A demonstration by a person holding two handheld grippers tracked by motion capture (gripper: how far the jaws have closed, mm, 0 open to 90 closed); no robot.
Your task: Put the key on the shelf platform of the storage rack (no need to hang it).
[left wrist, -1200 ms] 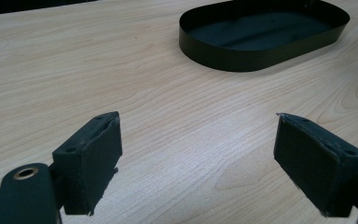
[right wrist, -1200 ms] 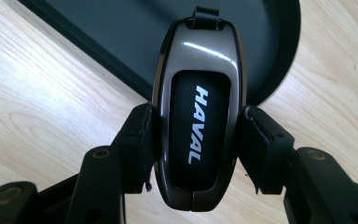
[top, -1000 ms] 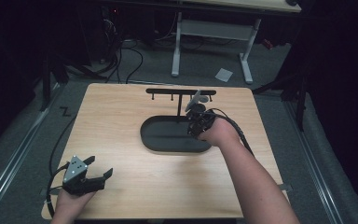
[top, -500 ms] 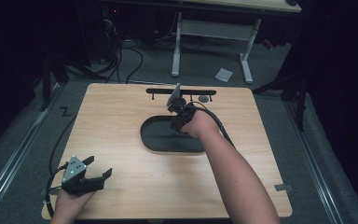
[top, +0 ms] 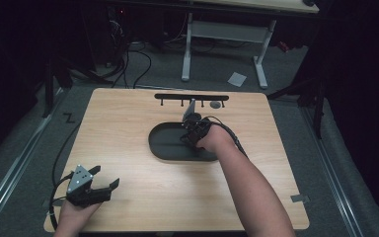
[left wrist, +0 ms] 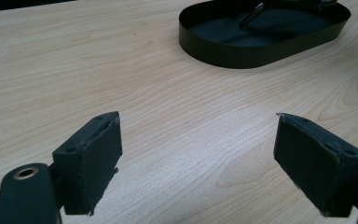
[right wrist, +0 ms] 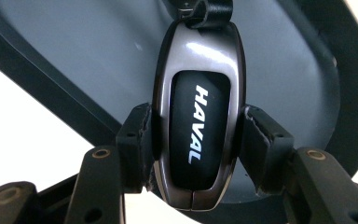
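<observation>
A glossy dark car key fob [right wrist: 196, 126] with white HAVAL lettering sits gripped between the pads of my right gripper [right wrist: 196, 154], its strap end pointing away over the floor of a black oval tray [right wrist: 98, 51]. In the high view my right gripper [top: 193, 129] hangs over the right part of that tray [top: 165, 148] at mid table. My left gripper [top: 107, 186] rests near the front left corner of the table, its jaws wide apart with bare wood between them. From the left gripper view [left wrist: 198, 158] the tray [left wrist: 242, 49] lies far ahead.
A black key rack [top: 191, 97] with small hooks lies flat near the table's far edge, a round grey piece [top: 216, 104] beside it. Beyond the wooden table [top: 128, 123] stand a white desk frame [top: 224, 34] and cables on grey carpet.
My right hand has come left and down with the fob, from near the rack to low over the tray. My left hand has stayed put.
</observation>
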